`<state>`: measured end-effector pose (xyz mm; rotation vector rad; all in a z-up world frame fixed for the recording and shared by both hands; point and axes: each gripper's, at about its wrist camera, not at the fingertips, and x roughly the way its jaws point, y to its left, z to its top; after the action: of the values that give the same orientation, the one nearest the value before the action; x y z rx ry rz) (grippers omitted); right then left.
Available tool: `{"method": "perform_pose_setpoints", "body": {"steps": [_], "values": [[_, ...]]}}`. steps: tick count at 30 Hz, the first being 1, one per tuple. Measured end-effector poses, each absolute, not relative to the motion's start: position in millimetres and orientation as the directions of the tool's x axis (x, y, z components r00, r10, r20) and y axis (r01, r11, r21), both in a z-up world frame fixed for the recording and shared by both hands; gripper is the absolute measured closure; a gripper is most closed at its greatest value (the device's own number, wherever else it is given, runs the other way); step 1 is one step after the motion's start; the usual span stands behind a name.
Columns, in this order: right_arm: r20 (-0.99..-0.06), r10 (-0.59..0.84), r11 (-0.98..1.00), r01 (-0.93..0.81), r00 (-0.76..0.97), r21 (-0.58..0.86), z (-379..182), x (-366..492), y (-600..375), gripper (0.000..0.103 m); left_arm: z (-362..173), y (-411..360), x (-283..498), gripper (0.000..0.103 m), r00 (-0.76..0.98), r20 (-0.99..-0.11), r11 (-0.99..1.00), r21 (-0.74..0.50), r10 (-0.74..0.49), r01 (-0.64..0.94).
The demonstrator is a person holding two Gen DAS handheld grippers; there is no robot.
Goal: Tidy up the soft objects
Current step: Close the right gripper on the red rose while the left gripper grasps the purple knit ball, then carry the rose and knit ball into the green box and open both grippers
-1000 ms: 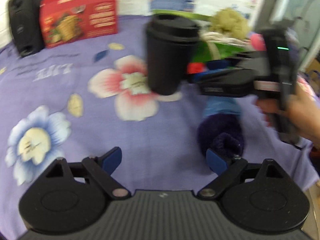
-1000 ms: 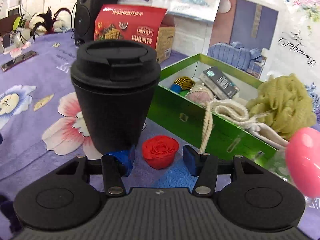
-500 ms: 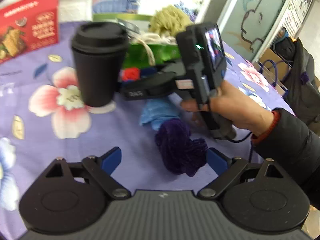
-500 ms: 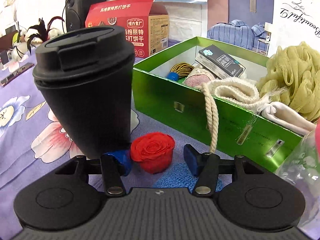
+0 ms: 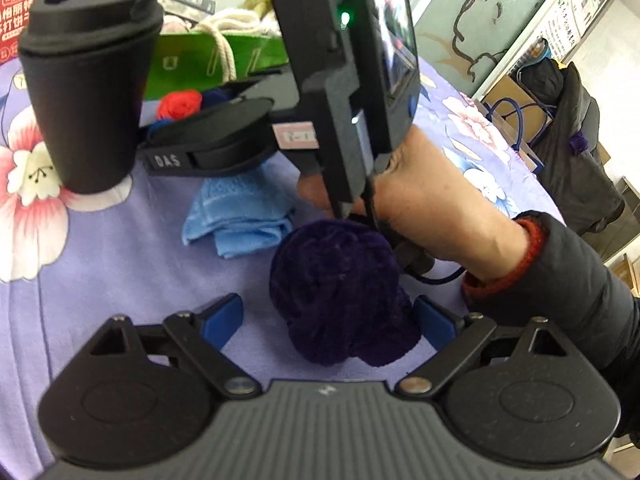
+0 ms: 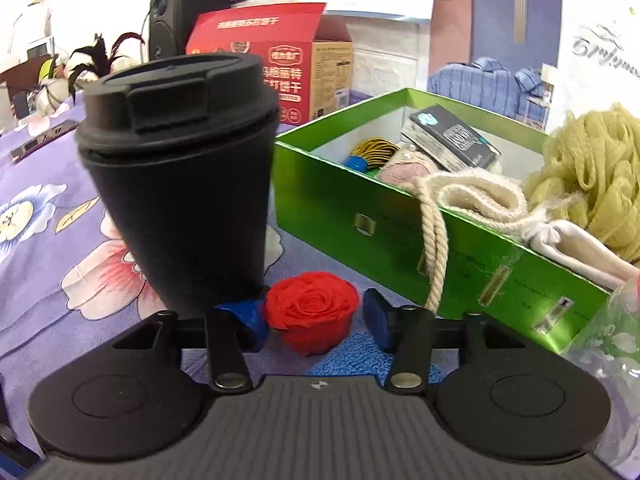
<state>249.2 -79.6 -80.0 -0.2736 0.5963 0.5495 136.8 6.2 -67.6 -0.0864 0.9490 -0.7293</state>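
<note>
A dark purple fuzzy bundle [image 5: 340, 292] lies on the purple floral cloth between the open fingers of my left gripper [image 5: 328, 320], nearer the right finger. A folded light blue towel [image 5: 236, 216] lies just beyond it. My right gripper [image 6: 316, 314] is open around a red fabric rose [image 6: 312, 312], which sits above the blue towel [image 6: 348, 360]; the left pad touches it. The rose also shows in the left wrist view [image 5: 180, 104]. The green box [image 6: 400, 248] behind holds a cream rope, a white cloth and a yellow-green mesh puff [image 6: 592, 172].
A black lidded cup [image 6: 188, 176] stands right beside the rose, touching my right gripper's left finger. A red carton [image 6: 264, 60] and a black speaker [image 6: 180, 12] stand at the back. A clear plastic item [image 6: 612, 340] is at the right edge.
My left gripper moved forward and right, so the purple bundle now sits between its fingers. My right gripper closed in on the rose, which now sits between its pads.
</note>
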Motion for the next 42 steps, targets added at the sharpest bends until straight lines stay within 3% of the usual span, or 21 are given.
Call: {"method": "perform_pose_setpoints", "body": {"steps": [1,3,6,13,24,32,37,39,40,42], "values": [[-0.597,0.407,0.822,-0.563,0.691,-0.090,-80,249,-79,0.078,-67,4,135,0.017,0.371,-0.711,0.763,-0.362,-0.597,0.535],[-0.595,0.412,0.821,-0.565,0.690,-0.087,-78,248,-80,0.079,-66,1,135,0.045,0.342,-0.715,0.747,-0.373,-0.610,0.551],[-0.570,0.423,0.826,-0.558,0.705,-0.076,-69,242,-85,0.079,-62,1,131,0.046,0.362,-0.717,0.759,-0.354,-0.596,0.547],[-0.456,0.443,0.850,-0.523,0.772,-0.060,-22,194,-109,0.079,-43,28,112,0.046,0.425,-0.694,0.793,-0.365,-0.581,0.487],[-0.404,0.409,0.895,-0.447,0.818,0.002,6,108,-151,0.078,5,70,76,0.046,0.512,-0.648,0.821,-0.372,-0.563,0.432],[-0.332,0.393,0.894,-0.441,0.857,-0.081,70,178,-145,0.078,101,63,169,0.045,0.678,-0.541,0.863,-0.237,-0.498,0.446],[-0.379,0.351,0.890,-0.431,0.856,-0.148,90,260,-139,0.078,126,39,254,0.045,0.726,-0.559,0.908,-0.140,-0.401,0.394],[-0.401,0.344,0.897,-0.423,0.849,-0.127,88,288,-141,0.076,124,33,290,0.040,0.723,-0.586,0.922,-0.125,-0.367,0.367],[-0.422,0.344,0.901,-0.421,0.839,-0.102,86,304,-142,0.075,121,29,307,0.026,0.716,-0.604,0.928,-0.118,-0.350,0.353],[-0.456,0.333,0.918,-0.395,0.825,-0.043,80,326,-147,0.074,115,25,336,0.016,0.716,-0.621,0.941,-0.121,-0.320,0.315]]}}
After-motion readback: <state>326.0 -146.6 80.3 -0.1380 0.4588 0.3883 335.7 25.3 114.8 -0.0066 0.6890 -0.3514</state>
